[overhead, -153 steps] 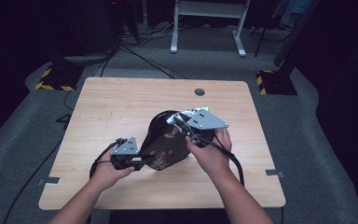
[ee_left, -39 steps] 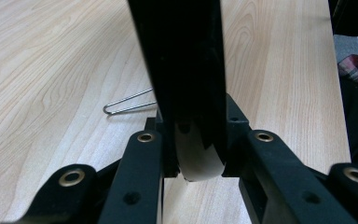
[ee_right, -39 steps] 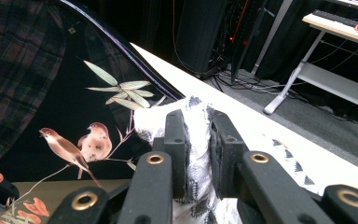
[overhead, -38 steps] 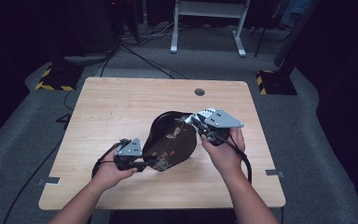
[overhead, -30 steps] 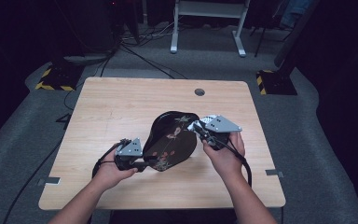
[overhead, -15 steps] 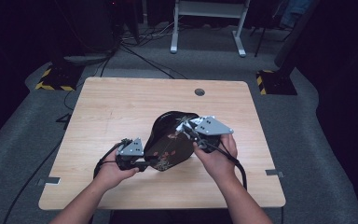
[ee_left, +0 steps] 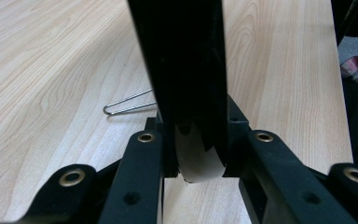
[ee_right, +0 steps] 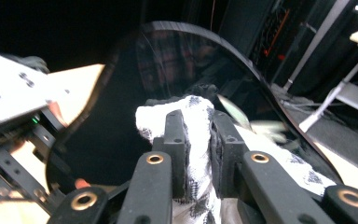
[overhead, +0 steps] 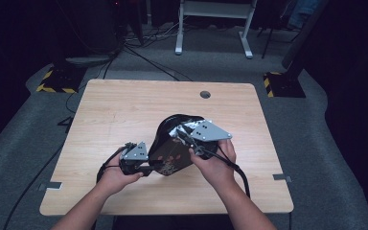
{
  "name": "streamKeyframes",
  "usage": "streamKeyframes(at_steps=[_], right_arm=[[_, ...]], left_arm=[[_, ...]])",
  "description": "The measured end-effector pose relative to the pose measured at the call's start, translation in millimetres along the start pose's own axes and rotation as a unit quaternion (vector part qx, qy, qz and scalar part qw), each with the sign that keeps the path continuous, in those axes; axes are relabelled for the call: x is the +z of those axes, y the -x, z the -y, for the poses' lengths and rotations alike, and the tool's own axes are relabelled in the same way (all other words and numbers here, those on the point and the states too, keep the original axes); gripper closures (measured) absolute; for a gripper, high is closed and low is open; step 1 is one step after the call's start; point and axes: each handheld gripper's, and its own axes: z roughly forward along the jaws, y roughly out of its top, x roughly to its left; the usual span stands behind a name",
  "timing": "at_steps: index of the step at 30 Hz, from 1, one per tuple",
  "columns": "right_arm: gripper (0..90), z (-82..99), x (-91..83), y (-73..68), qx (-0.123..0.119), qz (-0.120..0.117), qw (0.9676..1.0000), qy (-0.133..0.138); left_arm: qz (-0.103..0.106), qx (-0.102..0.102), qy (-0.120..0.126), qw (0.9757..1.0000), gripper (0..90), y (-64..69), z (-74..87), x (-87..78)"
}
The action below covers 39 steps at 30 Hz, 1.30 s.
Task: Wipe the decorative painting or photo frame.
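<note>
Over the middle of the wooden table (overhead: 124, 110), toward its near edge, I held the black plate (overhead: 172, 148) tilted up on edge so its glossy face met my right side. My left gripper (overhead: 146, 168) was clamped on the plate's near-left rim to steady it. My right gripper (overhead: 184, 134) pinched the white cloth (ee_right: 193, 116) against that face for wiping. Half a second earlier the cloth sat slightly farther right.
</note>
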Motion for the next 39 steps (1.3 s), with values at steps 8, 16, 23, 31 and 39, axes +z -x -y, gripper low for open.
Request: streamKeyframes(at_steps=[8,16,23,31,39], right_arm=[[79.8,22.8,10.1,-9.6,-0.002,-0.013,0.9995,-0.029],[79.7,29.9,9.4,-7.9,-0.008,-0.010,0.9989,-0.044],[79.8,11.5,-2.3,8.8,0.007,0.014,0.9998,-0.008],[79.8,32.8,5.0,0.3,-0.001,0.009,0.9994,-0.033],[79.8,32.5,1.8,4.7,0.001,0.020,0.9993,-0.032]], left_arm=[[-0.002,0.000,0.000,1.0000,75.5,0.2,0.1,0.2],[-0.002,0.001,0.002,1.0000,75.6,0.5,0.2,0.7],[0.001,0.002,0.002,1.0000,75.7,0.4,0.8,0.3],[0.000,0.000,0.002,1.0000,75.7,0.5,0.5,0.4],[0.001,-0.001,0.002,1.0000,75.7,0.7,0.4,0.8]])
